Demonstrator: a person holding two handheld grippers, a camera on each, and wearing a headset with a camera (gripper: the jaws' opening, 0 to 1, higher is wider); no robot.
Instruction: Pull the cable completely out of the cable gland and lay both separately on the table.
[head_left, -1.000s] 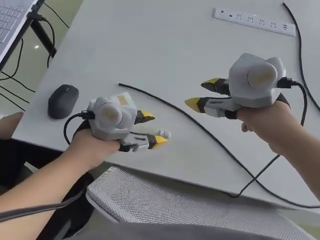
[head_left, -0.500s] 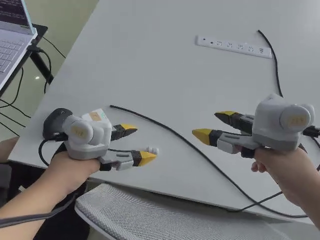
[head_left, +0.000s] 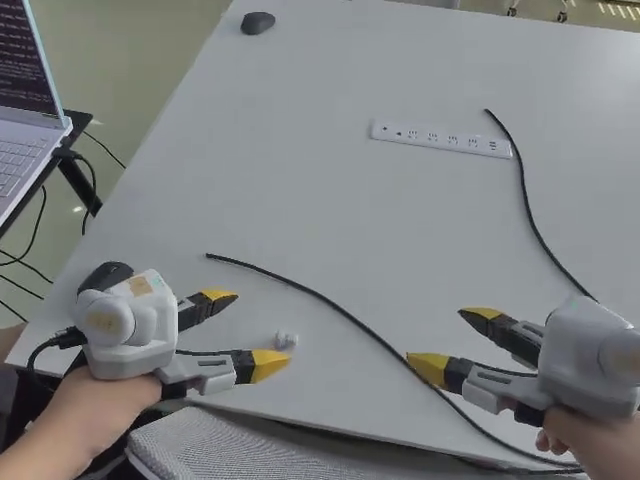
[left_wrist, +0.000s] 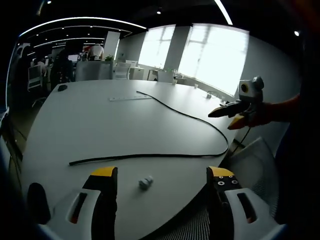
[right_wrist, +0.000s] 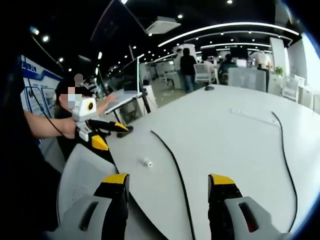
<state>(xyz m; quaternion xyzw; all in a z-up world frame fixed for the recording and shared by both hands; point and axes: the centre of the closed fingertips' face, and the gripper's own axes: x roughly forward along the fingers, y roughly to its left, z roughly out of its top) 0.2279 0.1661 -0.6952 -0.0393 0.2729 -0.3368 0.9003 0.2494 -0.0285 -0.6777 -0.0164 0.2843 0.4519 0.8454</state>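
Left tongs open, nothing in them, tips over the front edge of the counter. Right tongs also open and empty, low at the front right. Cable gland: small white piece lying on the counter just off the left tongs' lower tip, not touching it. In the left gripper view it sits between the two jaws, a bit ahead of them. Cable: black, flat on the counter, free end toward the left, running diagonally down to the front edge between the two tongs. Gland and cable lie apart, gland on the near side. Power strip further back. Mouse just beside the left tongs. Laptop off the counter's left side.
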